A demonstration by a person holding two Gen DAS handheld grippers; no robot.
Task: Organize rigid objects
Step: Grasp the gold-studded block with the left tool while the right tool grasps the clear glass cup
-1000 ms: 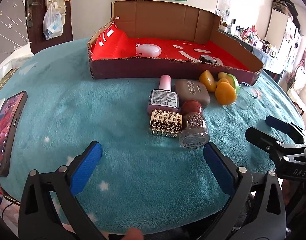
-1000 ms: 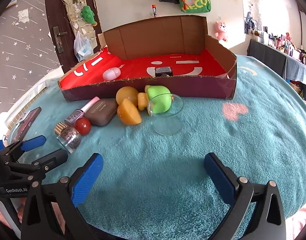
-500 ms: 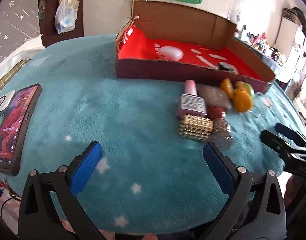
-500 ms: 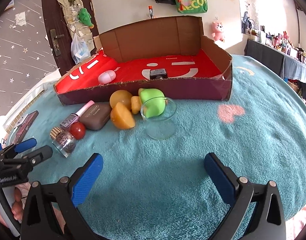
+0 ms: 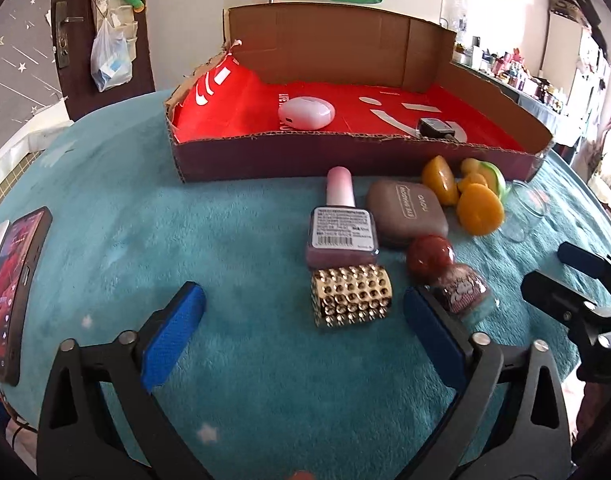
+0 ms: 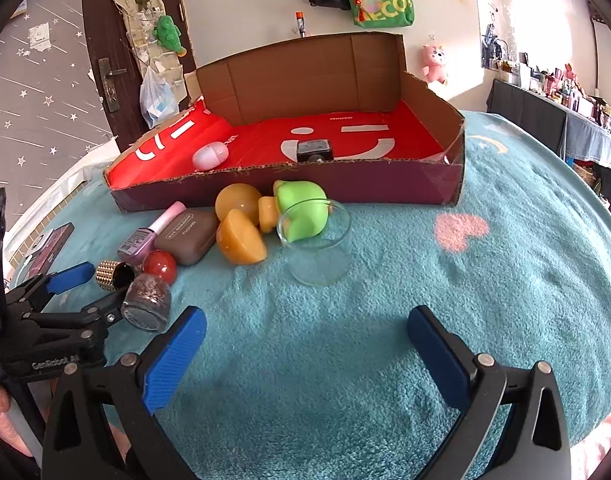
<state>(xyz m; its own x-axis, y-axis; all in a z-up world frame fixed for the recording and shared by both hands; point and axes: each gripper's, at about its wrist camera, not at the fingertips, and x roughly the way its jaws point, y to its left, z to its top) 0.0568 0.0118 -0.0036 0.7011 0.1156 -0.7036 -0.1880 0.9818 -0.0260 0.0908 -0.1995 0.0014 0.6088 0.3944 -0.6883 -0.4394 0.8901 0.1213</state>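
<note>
Lying flat — nail polish bottle (image 5: 342, 220), pink cap toward box (image 5: 345, 156).

A fuzzy teal fleece cloth (image 5: 233, 380) covers the table. On it, a raw corrugated cardboard box (image 5: 337, 56) with a glossy red printed lining, a studded, shiny gold metallic cylinder (image 5: 351, 300), a clear glass cup (image 6: 315, 244), smooth glossy plastic orange pieces (image 6: 239, 240), a matt brown plastic case (image 5: 407, 214) and a glitter-filled glass bottle (image 6: 147, 300).

"MINISO" on red box liner (image 6: 347, 128), "GenRobot" (partly hidden) on left gripper (image 6: 81, 280)
</note>
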